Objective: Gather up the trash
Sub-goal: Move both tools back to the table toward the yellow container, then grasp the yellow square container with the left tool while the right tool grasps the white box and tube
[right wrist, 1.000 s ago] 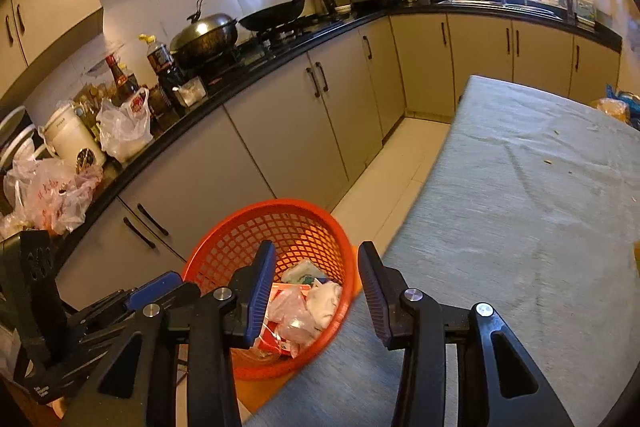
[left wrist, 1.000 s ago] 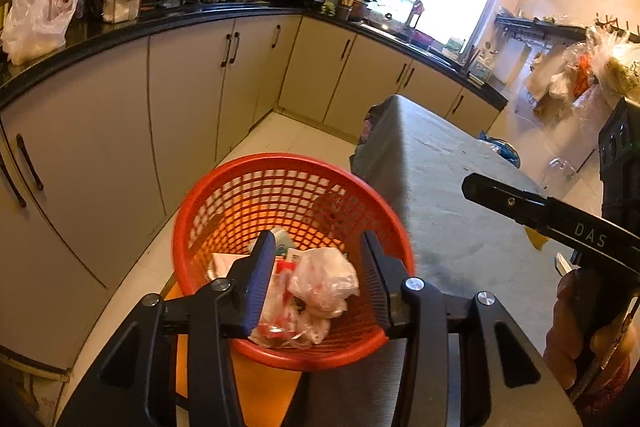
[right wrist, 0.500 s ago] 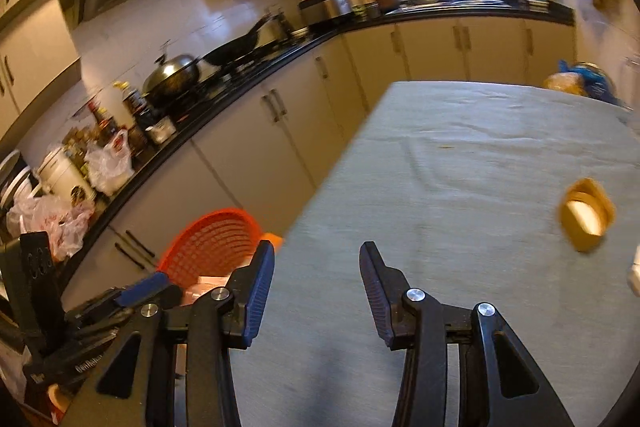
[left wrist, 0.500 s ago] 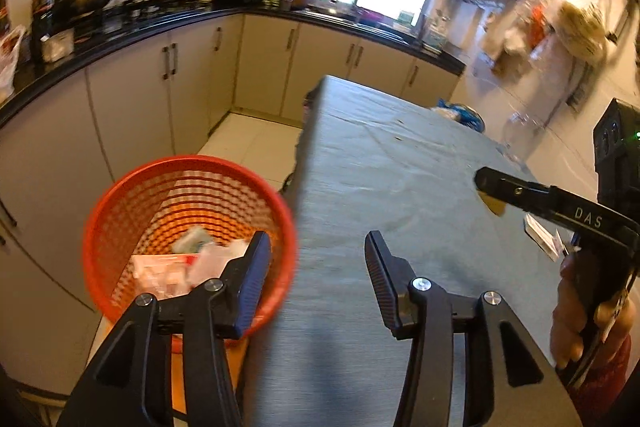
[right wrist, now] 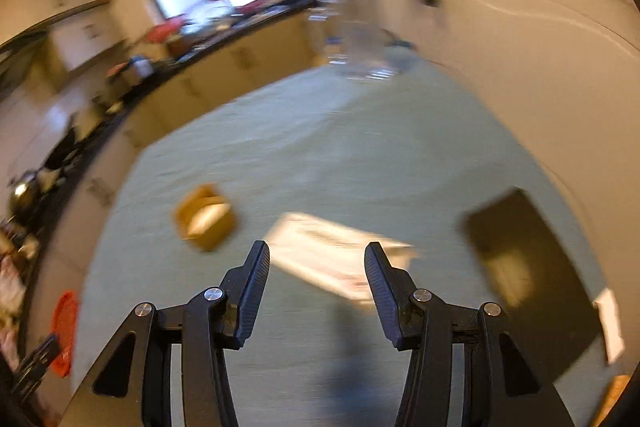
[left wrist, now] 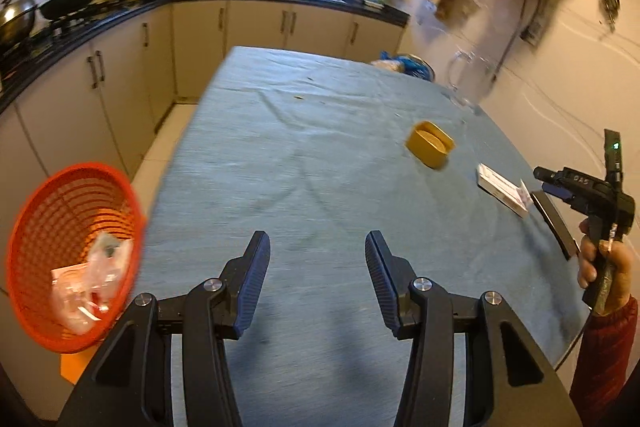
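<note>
A red mesh basket point(left wrist: 60, 227) with crumpled wrappers point(left wrist: 94, 279) inside hangs off the table's left edge. A yellow cup point(left wrist: 430, 145) lies on its side on the blue-grey tablecloth point(left wrist: 304, 163). A flat white box point(left wrist: 504, 189) lies to its right. My left gripper point(left wrist: 316, 263) is open and empty over the near table. My right gripper point(right wrist: 316, 263) is open and empty, just short of the white box point(right wrist: 340, 259), with the yellow cup point(right wrist: 206, 217) to its left. The right wrist view is blurred.
A dark flat object point(right wrist: 528, 275) lies right of the white box, also seen in the left wrist view point(left wrist: 554, 223). A glass jug point(left wrist: 466, 79) stands at the far right of the table. Kitchen counters point(left wrist: 120, 11) run along the left and back.
Both grippers swung right, away from the basket and over the table. The basket moved to the left edge of both views; the cup and white box came into view ahead.
</note>
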Available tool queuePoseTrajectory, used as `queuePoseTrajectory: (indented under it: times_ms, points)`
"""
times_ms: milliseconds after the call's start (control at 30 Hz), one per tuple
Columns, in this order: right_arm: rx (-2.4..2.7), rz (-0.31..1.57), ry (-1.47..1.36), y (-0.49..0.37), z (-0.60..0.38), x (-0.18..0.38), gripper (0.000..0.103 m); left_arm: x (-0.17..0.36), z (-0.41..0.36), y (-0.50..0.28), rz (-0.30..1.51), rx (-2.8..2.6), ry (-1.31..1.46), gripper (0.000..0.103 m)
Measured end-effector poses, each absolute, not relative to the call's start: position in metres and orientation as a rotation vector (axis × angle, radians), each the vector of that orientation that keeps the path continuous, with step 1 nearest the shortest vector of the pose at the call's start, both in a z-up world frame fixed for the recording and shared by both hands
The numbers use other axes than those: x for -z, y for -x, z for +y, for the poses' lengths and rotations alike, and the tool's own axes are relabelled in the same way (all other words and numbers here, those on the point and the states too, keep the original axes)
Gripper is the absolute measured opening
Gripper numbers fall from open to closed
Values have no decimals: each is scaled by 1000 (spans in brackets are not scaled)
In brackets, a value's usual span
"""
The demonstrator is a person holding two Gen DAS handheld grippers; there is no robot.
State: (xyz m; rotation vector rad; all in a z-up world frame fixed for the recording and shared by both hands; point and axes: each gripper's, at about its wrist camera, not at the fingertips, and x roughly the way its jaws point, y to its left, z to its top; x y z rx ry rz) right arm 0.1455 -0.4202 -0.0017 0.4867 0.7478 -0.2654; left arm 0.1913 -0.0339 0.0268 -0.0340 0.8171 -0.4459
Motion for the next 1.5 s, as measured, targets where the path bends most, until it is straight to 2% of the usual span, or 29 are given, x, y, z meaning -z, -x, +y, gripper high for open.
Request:
queuePoseTrajectory:
  times_ms: [200, 267, 333, 500, 733, 933, 1067, 1367, 1500]
  points:
    - [277, 817, -519, -156, -437, 25, 52, -21, -66, -195, 852, 490, -3, 48]
    - [291, 834, -530, -161, -442, 34, 41, -21, -73, -198, 862, 494, -5, 48]
    - [285, 845, -545, -164, -446, 43, 21, -21, -80, -203, 877, 499, -5, 48]
    - [280, 780, -573, -152, -451, 43, 14, -24, -99, -221, 909, 517, 6, 48]
    - [194, 553, -563, -129, -441, 12, 14, -23, -141, -270, 1015, 547, 118, 48]
    - [170, 516, -567, -126, -437, 10, 14, -17, -187, -319, 1088, 551, 190, 47]
    - [162, 496, -577, -121, -439, 8, 14, -13, -214, -344, 1108, 537, 184, 34]
    - [118, 489, -615, -124, -444, 9, 14, 7, -256, -369, 1137, 446, 51, 25]
    - [108, 484, -626, -125, -446, 9, 14, 17, -260, -370, 1143, 419, 9, 17]
